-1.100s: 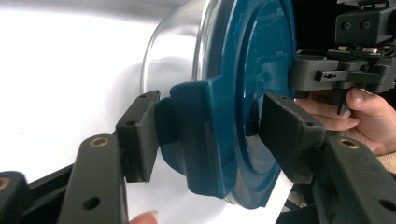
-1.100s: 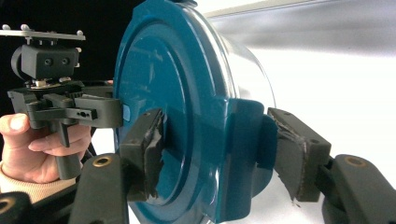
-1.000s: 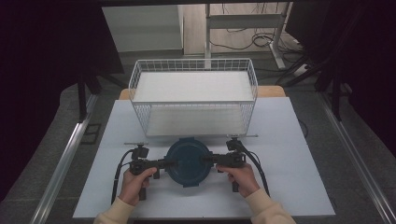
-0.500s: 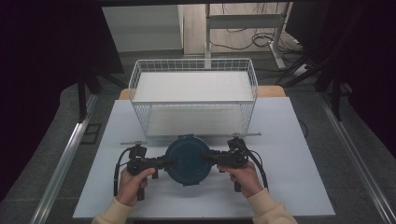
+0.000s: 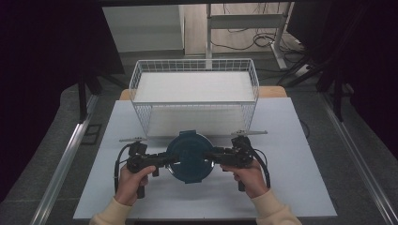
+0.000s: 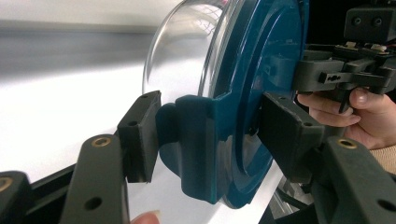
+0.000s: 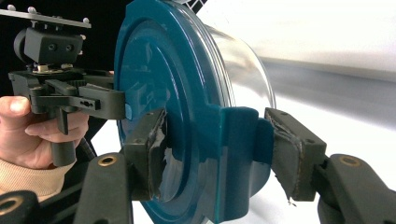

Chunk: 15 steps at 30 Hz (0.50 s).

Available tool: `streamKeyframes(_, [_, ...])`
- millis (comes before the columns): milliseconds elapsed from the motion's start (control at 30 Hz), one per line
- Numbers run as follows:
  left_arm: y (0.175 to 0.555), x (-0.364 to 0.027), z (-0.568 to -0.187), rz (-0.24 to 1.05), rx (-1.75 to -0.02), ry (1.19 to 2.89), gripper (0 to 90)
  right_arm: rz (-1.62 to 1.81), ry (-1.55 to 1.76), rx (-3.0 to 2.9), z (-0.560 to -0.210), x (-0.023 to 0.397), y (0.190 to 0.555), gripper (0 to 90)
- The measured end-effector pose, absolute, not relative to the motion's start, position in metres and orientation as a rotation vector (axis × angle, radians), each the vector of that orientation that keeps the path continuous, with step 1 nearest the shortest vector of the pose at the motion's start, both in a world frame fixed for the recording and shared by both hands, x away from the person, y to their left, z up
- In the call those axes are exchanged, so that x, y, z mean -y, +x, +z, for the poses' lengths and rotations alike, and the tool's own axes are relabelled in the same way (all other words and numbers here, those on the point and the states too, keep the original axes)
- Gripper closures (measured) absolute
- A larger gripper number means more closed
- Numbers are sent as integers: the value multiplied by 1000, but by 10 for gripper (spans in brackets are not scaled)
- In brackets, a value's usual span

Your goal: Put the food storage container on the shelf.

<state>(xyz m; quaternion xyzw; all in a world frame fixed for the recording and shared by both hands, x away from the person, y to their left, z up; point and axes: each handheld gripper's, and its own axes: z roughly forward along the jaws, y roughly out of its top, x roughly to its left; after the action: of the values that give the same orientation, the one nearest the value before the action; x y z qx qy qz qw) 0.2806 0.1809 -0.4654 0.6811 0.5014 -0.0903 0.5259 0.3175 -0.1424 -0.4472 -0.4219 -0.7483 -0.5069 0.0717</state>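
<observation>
A round clear glass container (image 5: 190,157) with a dark teal lid hangs just above the white table (image 5: 291,183), in front of the basket. My left gripper (image 5: 170,160) is shut on the lid's left side tab, and my right gripper (image 5: 210,156) is shut on the opposite tab. In the left gripper view my left gripper (image 6: 212,135) clamps a teal tab of the lid (image 6: 252,70), with the glass bowl (image 6: 182,51) on one side. In the right gripper view my right gripper (image 7: 222,149) pinches the other tab of the lid (image 7: 159,79), with the glass (image 7: 243,60) behind.
A white wire basket (image 5: 195,103) stands on the table directly behind the container, its inside bare. Metal rails run along both sides of the table, and a desk frame with cables stands on the floor beyond. Bare tabletop lies left and right of the hands.
Both hands have risen together with the container held between them, so it sits slightly higher and closer to the basket in the high view. Both grips are unchanged.
</observation>
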Motion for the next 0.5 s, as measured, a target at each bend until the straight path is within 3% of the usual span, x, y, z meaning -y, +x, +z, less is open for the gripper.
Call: streamKeyframes(500, [297,-182,-424,-155,-1134,1663,406,-1597,-1238,2276,-414,144,324,414])
